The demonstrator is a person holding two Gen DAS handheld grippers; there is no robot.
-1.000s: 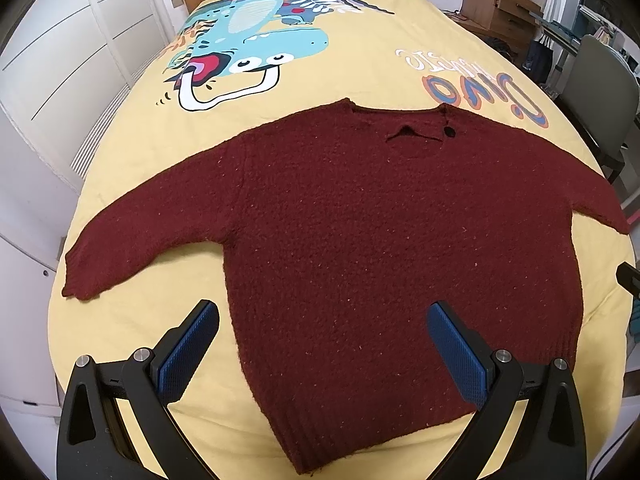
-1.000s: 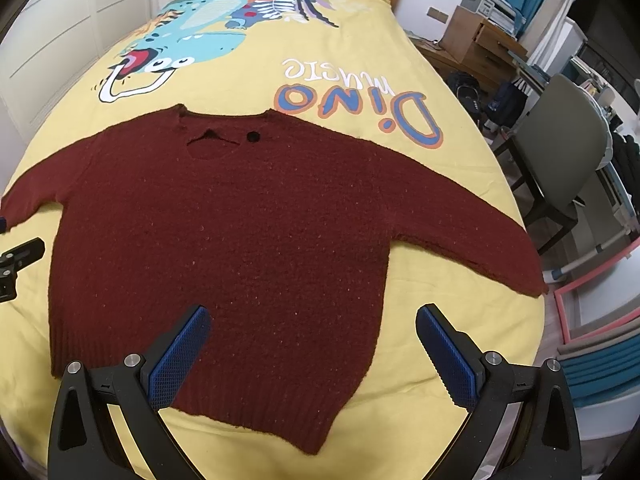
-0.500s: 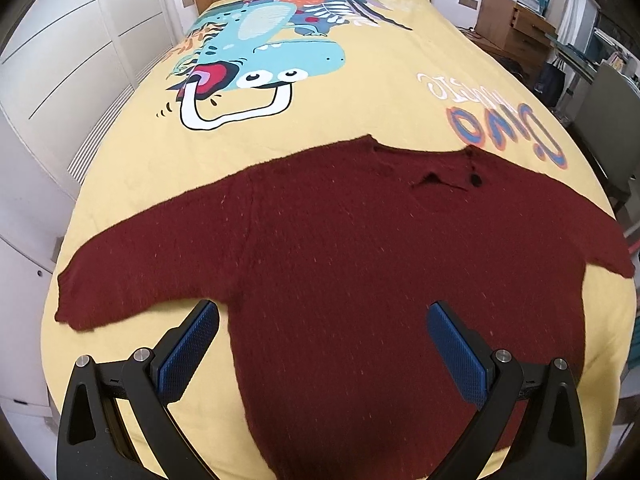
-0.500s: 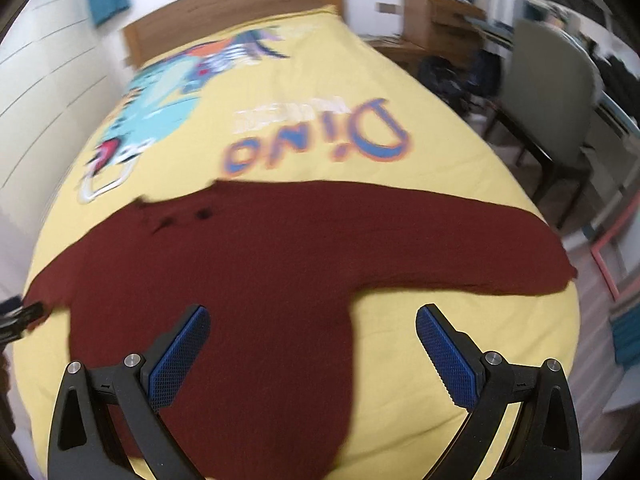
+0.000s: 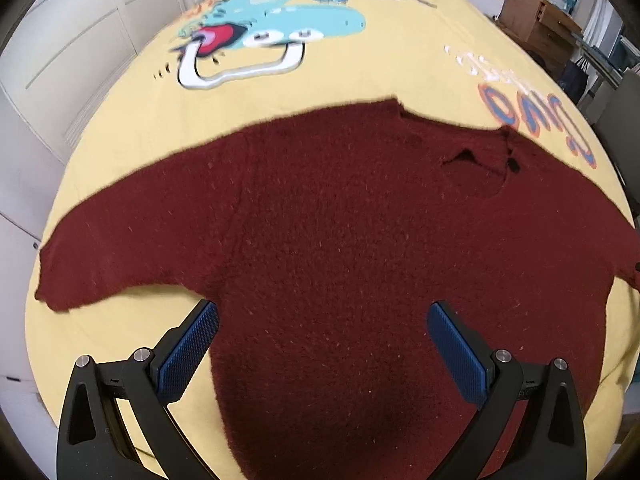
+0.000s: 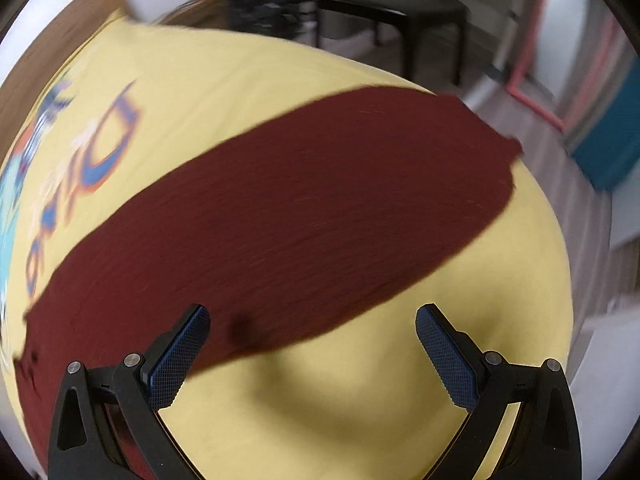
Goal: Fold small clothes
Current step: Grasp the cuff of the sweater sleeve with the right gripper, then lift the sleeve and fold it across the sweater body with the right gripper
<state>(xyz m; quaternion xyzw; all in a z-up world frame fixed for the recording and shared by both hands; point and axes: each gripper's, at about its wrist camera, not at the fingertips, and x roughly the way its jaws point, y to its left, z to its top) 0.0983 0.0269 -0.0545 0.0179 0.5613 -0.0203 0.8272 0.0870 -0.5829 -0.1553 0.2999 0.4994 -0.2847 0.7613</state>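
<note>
Now we hold both jaws wide above the dark-red knitted sweater (image 5: 340, 240) spread on the yellow dinosaur-print bedspread (image 5: 360, 68), our right gripper (image 6: 312, 340) nearer its right sleeve (image 6: 320, 200), which runs crosswise ahead.

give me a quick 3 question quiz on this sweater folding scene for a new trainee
1. True or false: the left gripper is shut on the sweater.
2. Multiple choice: the right wrist view mostly shows which part of the sweater? A) collar B) hem C) a sleeve
3. Fill in: the sweater lies spread flat on a ____ bedspread printed with a cartoon dinosaur.

Key
1. False: its jaws stand wide open over the sweater's body, gripping nothing.
2. C: the right gripper, also open, faces the long sleeve.
3. Yellow.
</note>
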